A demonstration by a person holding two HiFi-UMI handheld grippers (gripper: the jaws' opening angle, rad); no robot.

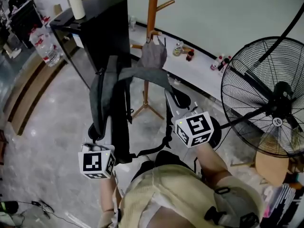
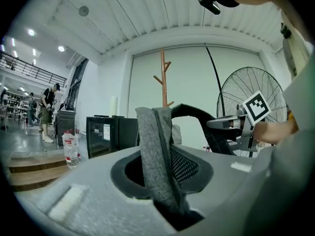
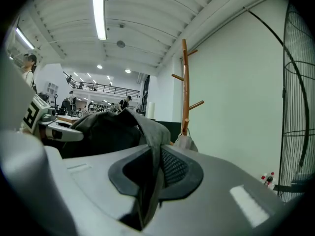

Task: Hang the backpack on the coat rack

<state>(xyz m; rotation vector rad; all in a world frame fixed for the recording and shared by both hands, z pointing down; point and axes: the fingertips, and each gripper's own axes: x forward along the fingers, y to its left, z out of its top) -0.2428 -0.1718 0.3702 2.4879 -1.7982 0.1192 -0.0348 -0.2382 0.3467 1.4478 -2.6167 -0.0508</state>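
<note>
**Backpack short of the coat rack, carried by two thin pinches**

The left gripper (image 2: 165, 198) has its fingers almost closed, clamped on the left strap (image 2: 153, 151), a grey padded band standing up out of them. The bite takes only a narrow piece of soft webbing. If the load tugs sideways, I judge it could slide out and drop that side to the floor (image 1: 47, 127).

The backpack (image 1: 121, 127) hangs in the air on the person's side of the coat rack (image 1: 152, 13), apart from it and on no peg. Its dark body dangles below the straps, free to swing. A swing into the pole could rock the rack on its legs.

A grey pouch (image 1: 154, 55) already hangs on a low peg of the rack. A strap brought in at that height would probably snag it or push it off. A free peg higher on the rack looks safer, but it means a longer lift with the weight on two pinches.

The right gripper (image 3: 147, 191) likewise has its fingers shut on the right strap (image 3: 155, 141). With both straps held, there may be no loop open enough to drop over a peg. Letting one go to make a loop would throw the whole weight on the other grip.

The fan (image 1: 266, 103) stands just right of the rack. A wide sweep on that side could strike its cage.
</note>
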